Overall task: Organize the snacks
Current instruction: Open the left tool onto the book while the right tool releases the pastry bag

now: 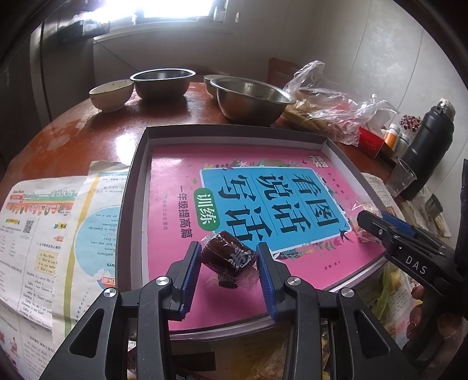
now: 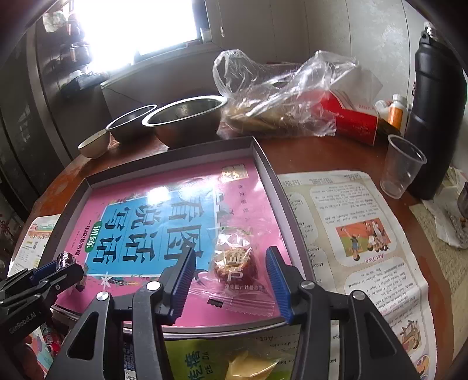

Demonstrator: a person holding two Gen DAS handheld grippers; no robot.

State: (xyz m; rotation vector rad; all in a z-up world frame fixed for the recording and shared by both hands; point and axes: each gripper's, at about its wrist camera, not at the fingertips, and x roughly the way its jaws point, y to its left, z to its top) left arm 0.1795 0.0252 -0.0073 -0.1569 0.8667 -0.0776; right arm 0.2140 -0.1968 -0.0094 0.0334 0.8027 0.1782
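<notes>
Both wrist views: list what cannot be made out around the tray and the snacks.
- Left wrist view: whether the jaws of the left gripper touch the dark wrapped snack; clear wrapper hides contact.
- Left wrist view: the packets below the tray, hidden by the gripper body.
- Right wrist view: the green packet, cut off by the bottom edge.
- Right wrist view: the clear-wrapped pastry between the open right gripper; small print too blurred.

daylight floods from a blown-out far window (image 2: 131, 26); glare sheens the pink book cover (image 2: 181, 190) and worktop (image 1: 96, 137); fisheye edges bend, corners dark.
</notes>
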